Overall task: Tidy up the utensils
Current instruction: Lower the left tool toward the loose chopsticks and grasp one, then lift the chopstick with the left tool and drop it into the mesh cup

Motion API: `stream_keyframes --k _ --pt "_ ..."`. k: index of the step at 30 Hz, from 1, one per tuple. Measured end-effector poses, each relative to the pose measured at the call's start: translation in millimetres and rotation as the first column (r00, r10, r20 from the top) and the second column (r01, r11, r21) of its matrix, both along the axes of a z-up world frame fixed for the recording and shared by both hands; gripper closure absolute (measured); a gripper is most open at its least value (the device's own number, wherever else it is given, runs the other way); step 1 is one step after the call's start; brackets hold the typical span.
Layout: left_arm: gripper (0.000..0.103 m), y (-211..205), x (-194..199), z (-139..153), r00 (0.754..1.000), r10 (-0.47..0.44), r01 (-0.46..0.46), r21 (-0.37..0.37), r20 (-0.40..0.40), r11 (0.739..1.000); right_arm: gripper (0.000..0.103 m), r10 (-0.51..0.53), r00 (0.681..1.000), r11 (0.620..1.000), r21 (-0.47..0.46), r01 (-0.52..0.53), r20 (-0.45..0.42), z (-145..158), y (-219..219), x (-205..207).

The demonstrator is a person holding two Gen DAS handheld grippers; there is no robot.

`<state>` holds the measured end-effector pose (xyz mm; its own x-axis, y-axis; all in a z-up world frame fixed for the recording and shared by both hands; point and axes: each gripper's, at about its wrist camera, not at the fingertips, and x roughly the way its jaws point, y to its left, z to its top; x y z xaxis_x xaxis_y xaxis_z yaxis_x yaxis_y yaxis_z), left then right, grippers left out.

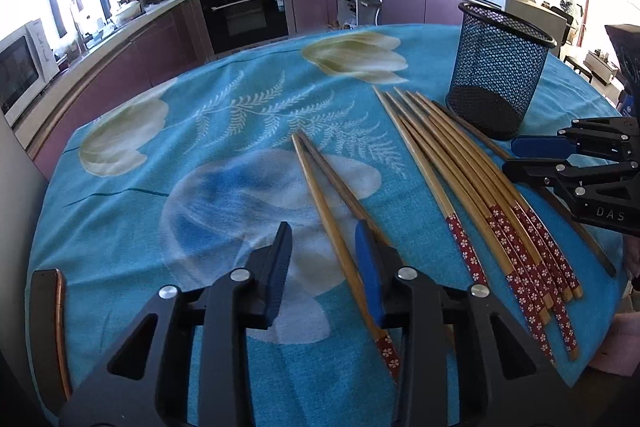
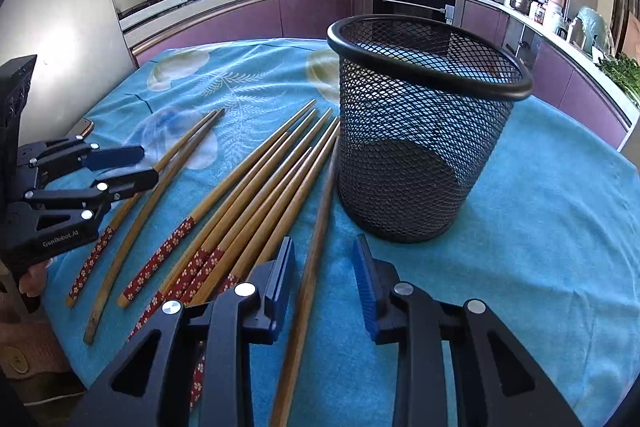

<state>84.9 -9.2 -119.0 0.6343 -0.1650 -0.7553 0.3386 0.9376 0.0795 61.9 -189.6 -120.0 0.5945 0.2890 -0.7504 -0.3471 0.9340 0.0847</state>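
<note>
Several wooden chopsticks with red flowered ends (image 1: 460, 167) (image 2: 248, 195) lie in a loose bundle on the blue flowered tablecloth (image 1: 180, 211). A separate pair (image 1: 320, 179) (image 2: 172, 163) lies to their left. A darker single chopstick (image 2: 316, 239) lies nearest the black mesh cup (image 1: 496, 67) (image 2: 416, 147), which stands upright and empty. My left gripper (image 1: 324, 231) (image 2: 149, 165) is low over the separate pair, jaws apart, one stick in the gap, pads not pressing. My right gripper (image 2: 324, 241) (image 1: 510, 157) straddles the darker chopstick the same way, just in front of the cup.
A flat phone-like object (image 1: 48, 315) (image 2: 82, 127) lies at the table's left edge. A person's hand (image 2: 32, 279) holds the left gripper. Kitchen counters, an oven and a microwave stand beyond the table. Bare cloth (image 2: 552, 227) lies right of the cup.
</note>
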Motion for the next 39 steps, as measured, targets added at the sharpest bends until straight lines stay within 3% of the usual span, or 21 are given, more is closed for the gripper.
stream_keyframes --k 3,14,22,31,39 --pt "0.089 -2 2 -1 1.000 -0.010 0.010 -0.022 -0.012 1.000 0.095 0.013 1.000 1.000 0.027 -0.012 -0.016 0 1 3" --pt "0.095 6 0 7 0.999 0.043 -0.046 -0.097 -0.030 0.994 0.097 0.014 1.000 0.995 0.096 -0.015 0.012 12 -6 -5" --pt "0.095 15 -14 51 0.999 -0.009 0.017 -0.201 0.044 0.979 0.097 0.041 0.993 0.974 0.217 -0.064 0.110 52 -28 -23" --pt "0.095 14 -34 116 0.975 -0.114 0.173 -0.328 0.191 0.929 0.097 0.033 0.966 0.948 0.299 -0.112 0.256 102 -44 -41" --pt "0.096 5 -25 171 0.933 -0.125 0.269 -0.418 0.339 0.868 0.097 0.012 0.924 0.932 0.331 -0.148 0.381 153 -61 -33"
